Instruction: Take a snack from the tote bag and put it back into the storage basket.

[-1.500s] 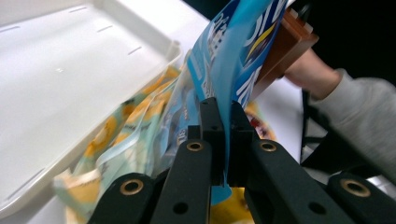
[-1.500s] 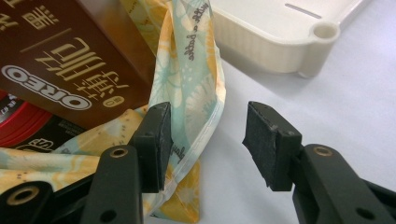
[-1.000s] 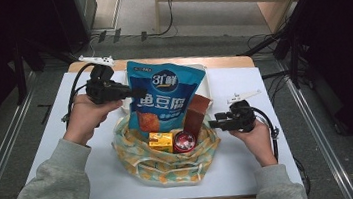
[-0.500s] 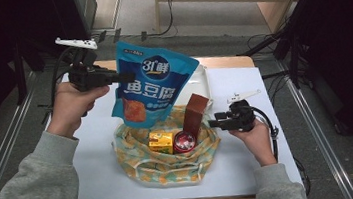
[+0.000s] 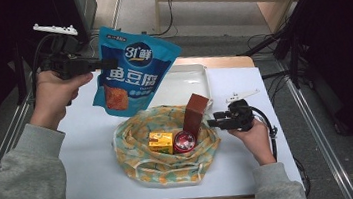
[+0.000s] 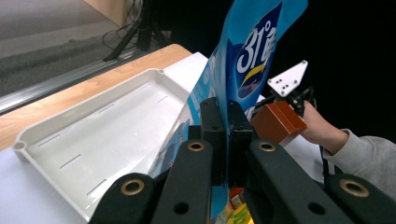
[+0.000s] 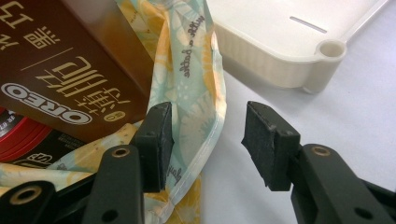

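The left gripper [image 5: 102, 64] is clamping the blue snack bag [image 5: 133, 69], holding it in the air above the white tray [image 5: 197, 74]. The right gripper [image 5: 213, 122] is standing half open astride the cloth basket's [image 5: 136, 157] rim, on a white table [image 5: 87, 150] over grey floor.

Blue snack bag [image 5: 133, 71], yellow-and-teal floral cloth bag [image 5: 135, 149], brown box [image 5: 195, 113], white tray [image 5: 185, 83], yellow carton [image 5: 161, 142]
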A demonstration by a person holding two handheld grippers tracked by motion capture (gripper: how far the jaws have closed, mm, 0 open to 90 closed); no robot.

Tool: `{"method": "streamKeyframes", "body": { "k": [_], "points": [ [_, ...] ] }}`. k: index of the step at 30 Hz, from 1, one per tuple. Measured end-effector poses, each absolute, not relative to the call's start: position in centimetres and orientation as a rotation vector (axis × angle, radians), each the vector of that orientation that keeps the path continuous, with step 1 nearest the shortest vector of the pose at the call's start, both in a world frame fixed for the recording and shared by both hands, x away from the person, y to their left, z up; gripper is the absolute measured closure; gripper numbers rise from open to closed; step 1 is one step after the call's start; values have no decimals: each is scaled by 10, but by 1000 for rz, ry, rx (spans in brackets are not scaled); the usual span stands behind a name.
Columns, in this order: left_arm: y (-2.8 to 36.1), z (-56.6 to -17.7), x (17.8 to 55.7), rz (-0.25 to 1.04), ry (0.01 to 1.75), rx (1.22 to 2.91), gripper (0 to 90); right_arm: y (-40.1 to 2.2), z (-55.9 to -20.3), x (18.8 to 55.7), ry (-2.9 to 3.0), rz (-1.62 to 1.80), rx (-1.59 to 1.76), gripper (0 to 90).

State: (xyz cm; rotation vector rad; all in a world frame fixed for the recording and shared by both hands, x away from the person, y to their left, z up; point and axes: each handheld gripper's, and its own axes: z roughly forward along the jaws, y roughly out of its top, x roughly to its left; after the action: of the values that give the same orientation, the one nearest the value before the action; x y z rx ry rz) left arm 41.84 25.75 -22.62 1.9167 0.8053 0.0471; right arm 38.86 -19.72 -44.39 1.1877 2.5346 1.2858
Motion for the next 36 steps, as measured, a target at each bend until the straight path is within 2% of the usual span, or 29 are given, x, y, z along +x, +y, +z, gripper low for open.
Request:
{"method": "streamKeyframes", "body": {
  "k": [15,36],
  "points": [
    [253,-251,474,59,893,1894,900,-199,-443,387,2531,1294,1190,531],
    [216,-298,519,57,913,1886,900,-198,-445,385,2546,1285,1192,532]
  ]
}}
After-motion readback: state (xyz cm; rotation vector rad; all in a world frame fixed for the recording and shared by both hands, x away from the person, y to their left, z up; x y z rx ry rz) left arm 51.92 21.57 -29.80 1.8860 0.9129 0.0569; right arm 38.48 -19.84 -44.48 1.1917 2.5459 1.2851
